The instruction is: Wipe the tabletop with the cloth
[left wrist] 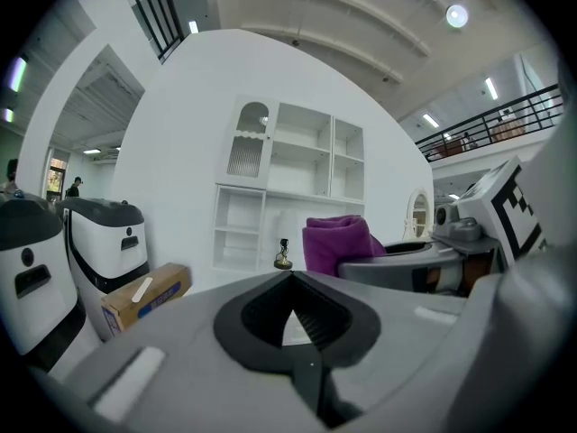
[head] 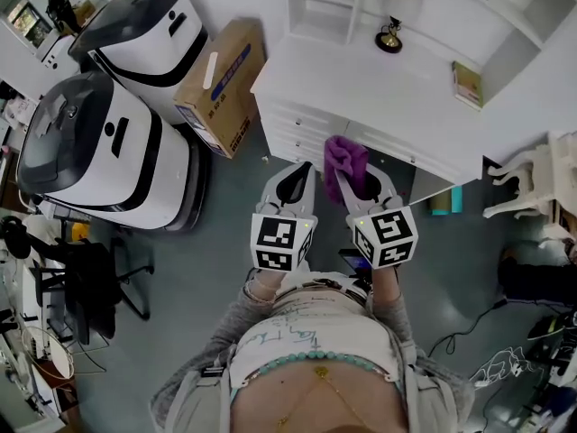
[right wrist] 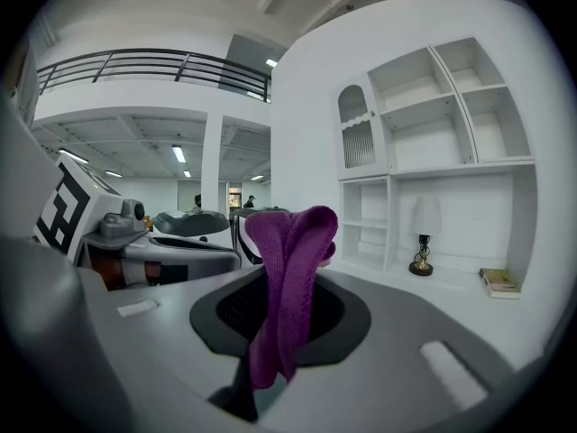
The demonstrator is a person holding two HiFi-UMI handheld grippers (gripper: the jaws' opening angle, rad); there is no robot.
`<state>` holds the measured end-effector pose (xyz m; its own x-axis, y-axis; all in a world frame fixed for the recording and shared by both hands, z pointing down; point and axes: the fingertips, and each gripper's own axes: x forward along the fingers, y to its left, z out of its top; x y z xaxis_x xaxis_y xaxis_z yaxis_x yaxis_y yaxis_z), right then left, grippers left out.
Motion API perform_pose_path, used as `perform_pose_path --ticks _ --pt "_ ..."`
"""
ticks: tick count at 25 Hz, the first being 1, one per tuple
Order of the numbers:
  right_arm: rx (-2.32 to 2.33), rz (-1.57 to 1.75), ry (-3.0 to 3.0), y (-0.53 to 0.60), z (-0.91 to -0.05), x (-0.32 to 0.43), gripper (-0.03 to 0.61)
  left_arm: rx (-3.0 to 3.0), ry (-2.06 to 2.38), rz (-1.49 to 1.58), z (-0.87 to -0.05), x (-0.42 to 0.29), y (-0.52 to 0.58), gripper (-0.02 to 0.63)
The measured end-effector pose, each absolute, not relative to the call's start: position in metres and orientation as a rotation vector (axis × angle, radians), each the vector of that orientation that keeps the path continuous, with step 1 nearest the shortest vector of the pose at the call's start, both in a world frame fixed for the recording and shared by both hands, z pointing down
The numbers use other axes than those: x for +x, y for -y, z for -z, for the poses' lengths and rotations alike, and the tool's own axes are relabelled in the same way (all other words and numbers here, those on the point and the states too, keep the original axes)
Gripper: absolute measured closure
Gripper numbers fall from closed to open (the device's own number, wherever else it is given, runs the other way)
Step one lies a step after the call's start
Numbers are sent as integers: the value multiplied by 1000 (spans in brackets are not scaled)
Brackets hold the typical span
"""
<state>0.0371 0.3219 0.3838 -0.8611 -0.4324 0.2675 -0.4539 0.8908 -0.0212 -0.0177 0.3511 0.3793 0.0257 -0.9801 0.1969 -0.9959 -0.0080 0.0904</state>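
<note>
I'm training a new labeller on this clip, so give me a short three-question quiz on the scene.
1. Which gripper holds the purple cloth? A) left B) right C) neither
2. True or false: the cloth already touches the white tabletop.
3. Fill in: apart from the small lamp, a ___ lies on the tabletop.
Key: 1 B, the right gripper; 2 false, it is held in the air; 3 book.

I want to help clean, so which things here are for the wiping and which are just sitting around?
For the job: cloth, right gripper holding it, tabletop.
Just lying about: cardboard box, lamp, book, white machines.
</note>
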Motion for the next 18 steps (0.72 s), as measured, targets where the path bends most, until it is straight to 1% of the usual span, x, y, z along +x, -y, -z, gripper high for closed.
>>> perform_pose_path --ticks 8,18 --pt "709 -126 2785 -316 -388 6 492 2114 2000 -88 -381 -49 -341 614" --pt "716 -147 2761 -283 -395 -9 492 2063 2018 -92 -389 -74 -316 614"
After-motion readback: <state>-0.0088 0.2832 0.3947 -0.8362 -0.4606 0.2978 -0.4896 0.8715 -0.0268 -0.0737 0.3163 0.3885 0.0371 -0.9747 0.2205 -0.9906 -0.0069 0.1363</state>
